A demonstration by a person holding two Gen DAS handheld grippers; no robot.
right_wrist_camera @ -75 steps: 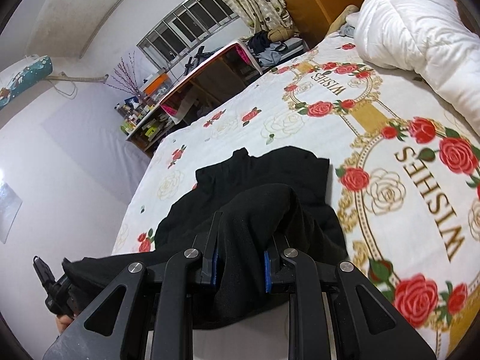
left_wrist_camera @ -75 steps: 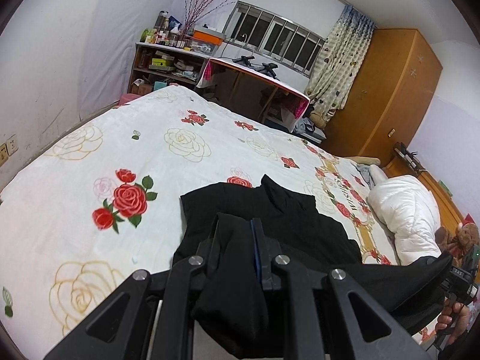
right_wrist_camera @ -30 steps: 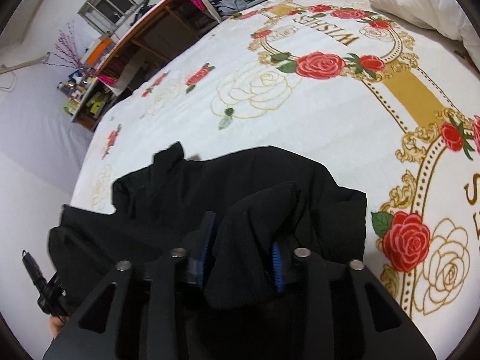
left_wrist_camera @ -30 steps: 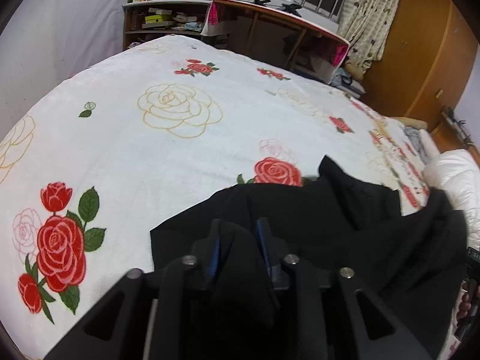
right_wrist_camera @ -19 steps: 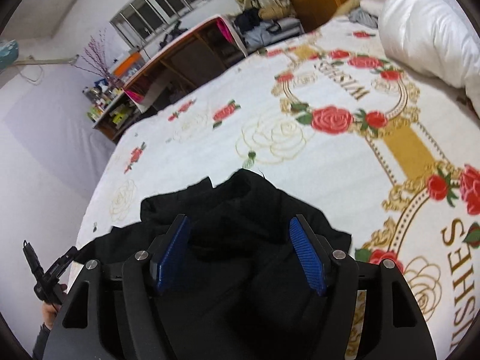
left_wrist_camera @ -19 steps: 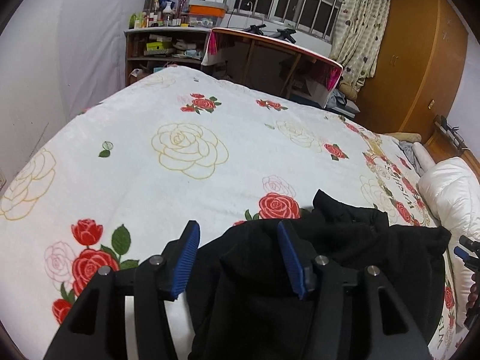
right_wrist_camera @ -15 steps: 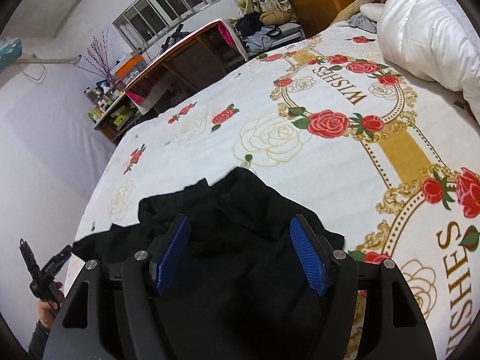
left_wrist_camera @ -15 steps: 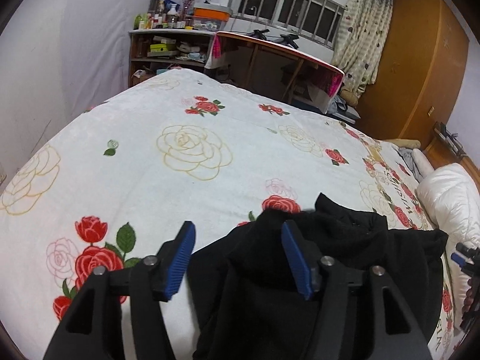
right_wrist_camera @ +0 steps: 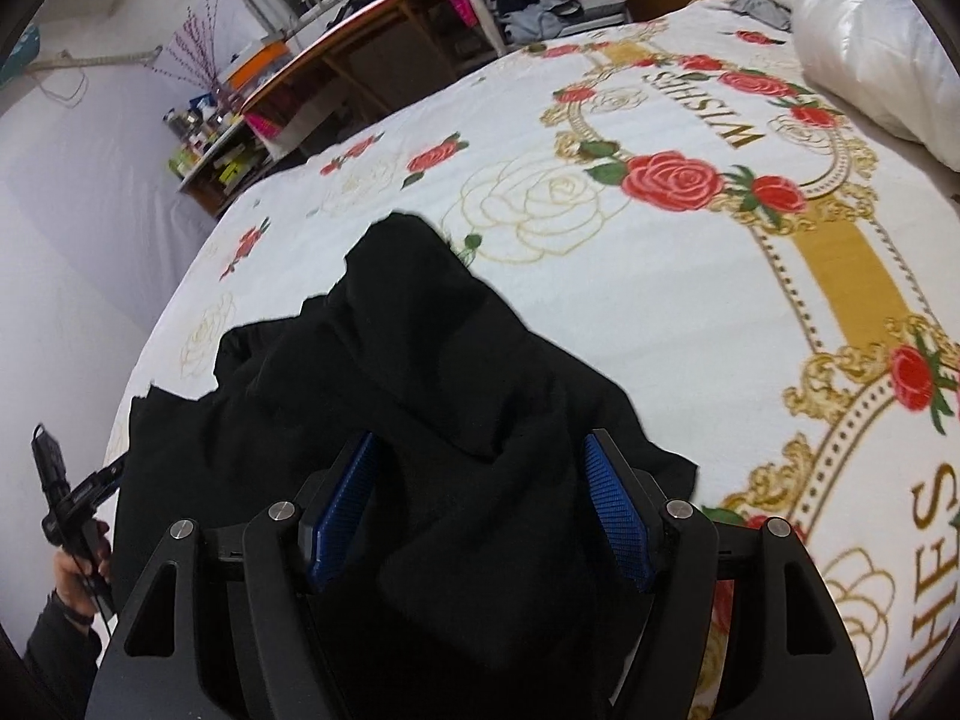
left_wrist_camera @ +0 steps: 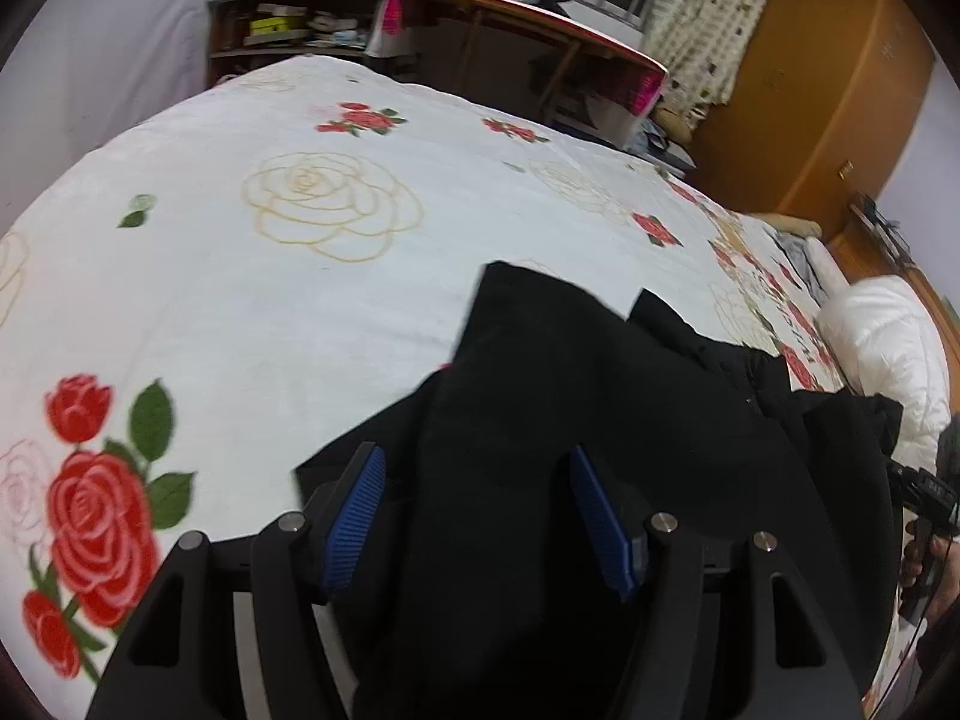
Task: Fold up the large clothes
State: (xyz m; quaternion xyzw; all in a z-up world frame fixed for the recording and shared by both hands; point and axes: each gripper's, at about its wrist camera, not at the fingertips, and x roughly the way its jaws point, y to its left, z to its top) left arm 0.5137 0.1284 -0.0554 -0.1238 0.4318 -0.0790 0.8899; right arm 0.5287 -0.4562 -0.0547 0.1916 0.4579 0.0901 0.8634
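A black garment (left_wrist_camera: pixel 570 396) lies bunched on the rose-print bed sheet (left_wrist_camera: pixel 300 276). My left gripper (left_wrist_camera: pixel 480 468) is open just above its near left part, blue pads (left_wrist_camera: pixel 354 510) spread wide with cloth lying loose between them. In the right wrist view the same black garment (right_wrist_camera: pixel 420 372) spreads under my right gripper (right_wrist_camera: pixel 480 456), which is also open, its blue pads (right_wrist_camera: pixel 618 510) apart over a fold. The right gripper's handle shows at the left wrist view's right edge (left_wrist_camera: pixel 918 492).
A white duvet (right_wrist_camera: pixel 870 42) lies at the head of the bed. A wooden desk (left_wrist_camera: pixel 528 60) and cluttered shelves (left_wrist_camera: pixel 288 30) stand beyond the far edge, an orange wardrobe (left_wrist_camera: pixel 810 90) to the right. The sheet (right_wrist_camera: pixel 660 270) around the garment is bare.
Both grippers were shut on the black cloth, carried it forward and down onto the bed, then opened and let it go. They now hover low over it, still open.
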